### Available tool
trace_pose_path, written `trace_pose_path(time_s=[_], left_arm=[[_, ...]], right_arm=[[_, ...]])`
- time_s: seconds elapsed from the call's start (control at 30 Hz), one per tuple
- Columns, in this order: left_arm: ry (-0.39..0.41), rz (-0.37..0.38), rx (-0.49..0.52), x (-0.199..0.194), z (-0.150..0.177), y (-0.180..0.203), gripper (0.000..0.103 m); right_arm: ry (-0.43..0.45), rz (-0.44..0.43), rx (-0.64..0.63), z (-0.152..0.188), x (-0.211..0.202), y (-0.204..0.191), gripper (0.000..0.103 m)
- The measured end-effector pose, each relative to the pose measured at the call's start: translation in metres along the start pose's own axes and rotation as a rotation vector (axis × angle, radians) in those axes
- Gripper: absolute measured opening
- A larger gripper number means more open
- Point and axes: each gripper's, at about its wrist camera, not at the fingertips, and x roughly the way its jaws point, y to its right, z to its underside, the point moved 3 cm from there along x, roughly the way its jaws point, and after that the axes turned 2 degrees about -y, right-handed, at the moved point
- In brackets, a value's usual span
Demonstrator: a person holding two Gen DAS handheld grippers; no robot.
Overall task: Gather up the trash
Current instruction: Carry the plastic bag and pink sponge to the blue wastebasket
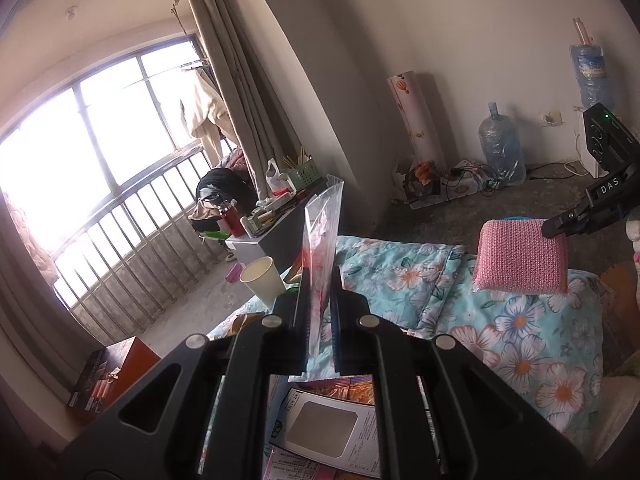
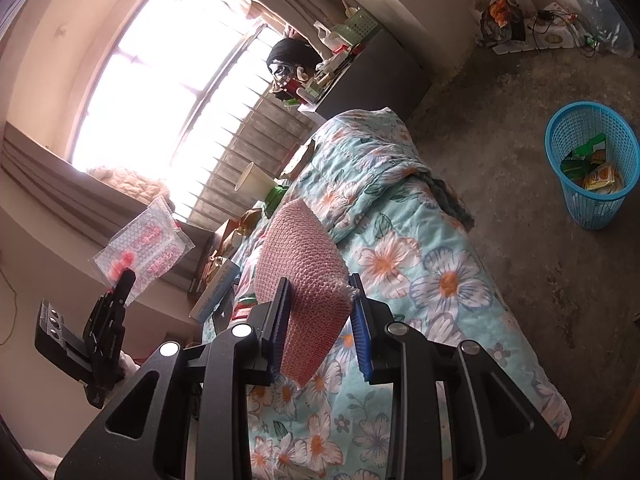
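Both grippers were matte black — the right gripper (image 2: 320,312) had blue ribbed pads (image 2: 362,344) and silver rivets, and the left gripper (image 1: 320,300) matched it.

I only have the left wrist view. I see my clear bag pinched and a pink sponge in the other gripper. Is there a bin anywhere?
Observer: Yes. In the right wrist view a blue basket stands on the floor beside the bed.
Operator: Anything in it already?
Observer: Some wrappers, green and yellow, lie inside.
Operator: Is the sponge held squarely?
Observer: The right gripper pinches the sponge at its lower part; most of it sticks out past the fingertips.
Operator: And my bag from that side?
Observer: The left gripper holds the bag by one corner, and the rest stands up above it.
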Motion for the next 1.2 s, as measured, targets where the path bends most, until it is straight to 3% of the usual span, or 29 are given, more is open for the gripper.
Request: trace_pose_path(time_s=[0.7,0.93,1.2], left_arm=[[0.044,0.059,0.05,-0.002,-0.037,0.034,0.007],[0.083,0.18,0.077,0.022,-0.082,0.084,0.007],[0.058,0.386,0.104,0.075,-0.135,0.166,0.007]], right_arm=[[0.075,-0.065,0.033,-0.001,-0.03,0.019,0.028],[0.156,-0.061,0.092,-0.009,-0.062,0.051,0.028],[0.318,0.039,0.182,-0.017,-0.121,0.107,0.028]])
